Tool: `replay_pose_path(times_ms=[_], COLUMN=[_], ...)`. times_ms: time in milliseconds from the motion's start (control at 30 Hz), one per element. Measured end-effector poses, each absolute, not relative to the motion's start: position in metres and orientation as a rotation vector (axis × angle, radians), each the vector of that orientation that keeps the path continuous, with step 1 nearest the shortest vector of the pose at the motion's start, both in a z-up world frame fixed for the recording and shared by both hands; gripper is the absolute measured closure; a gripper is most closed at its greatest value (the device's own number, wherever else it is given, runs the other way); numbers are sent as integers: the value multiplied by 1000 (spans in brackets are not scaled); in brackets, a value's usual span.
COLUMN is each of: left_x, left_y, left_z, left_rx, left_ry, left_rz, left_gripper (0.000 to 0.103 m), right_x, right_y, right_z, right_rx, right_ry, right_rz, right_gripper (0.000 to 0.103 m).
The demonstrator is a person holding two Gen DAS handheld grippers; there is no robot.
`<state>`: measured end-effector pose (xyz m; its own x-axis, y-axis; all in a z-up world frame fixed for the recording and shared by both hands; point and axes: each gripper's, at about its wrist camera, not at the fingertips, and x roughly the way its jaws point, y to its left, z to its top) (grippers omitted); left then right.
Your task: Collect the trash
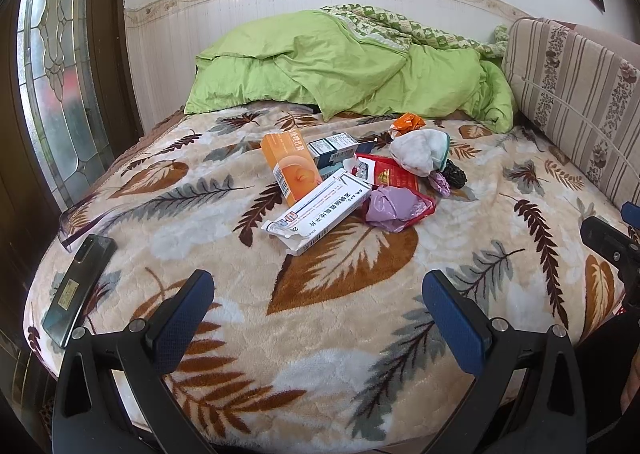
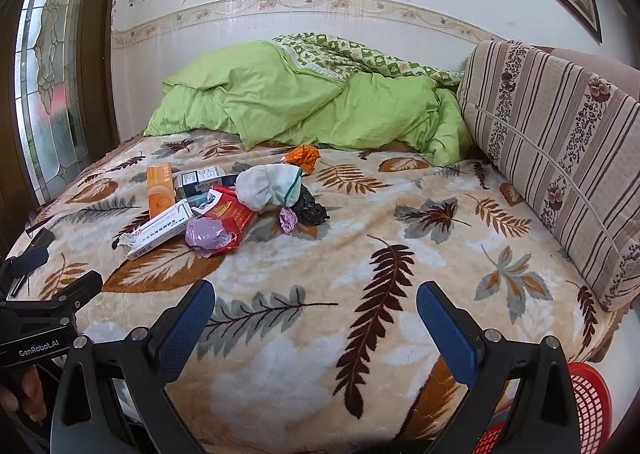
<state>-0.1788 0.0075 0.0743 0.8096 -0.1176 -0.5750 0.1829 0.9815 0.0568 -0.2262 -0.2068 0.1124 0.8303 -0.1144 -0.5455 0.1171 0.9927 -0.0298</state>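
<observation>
A heap of trash lies mid-bed on the leaf-patterned blanket (image 1: 320, 318): an orange box (image 1: 291, 167), a white medicine box (image 1: 316, 210), a small dark box (image 1: 332, 147), a red packet (image 1: 394, 175), a purple bag (image 1: 390, 207), a white crumpled bag (image 1: 420, 151), a black bag (image 1: 456, 173) and an orange wrapper (image 1: 408, 121). The same heap shows in the right wrist view, with the white medicine box (image 2: 160, 230) and the red packet (image 2: 234, 215) nearest. My left gripper (image 1: 318, 290) and right gripper (image 2: 316, 300) hover open and empty over the bed's near edge, well short of the heap.
A dark phone (image 1: 80, 288) lies at the bed's left near corner. Green bedding (image 1: 340, 65) is piled at the back. A striped cushion (image 2: 560, 157) lines the right side. A red mesh basket (image 2: 584, 410) stands by the bed's right near corner. A glass door (image 1: 56, 73) is on the left.
</observation>
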Motion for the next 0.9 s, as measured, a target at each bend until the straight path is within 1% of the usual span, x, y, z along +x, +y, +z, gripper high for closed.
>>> replay_pose_path(times_ms=[900], left_x=[-178], left_y=[6], left_z=[76], left_rx=[106], left_ry=[614], left_rz=[-159], left_gripper=[0], right_x=[-226], right_y=[-207], right_z=[112], right_rx=[20], right_ry=[597], right_rz=[-117], right_gripper=[1])
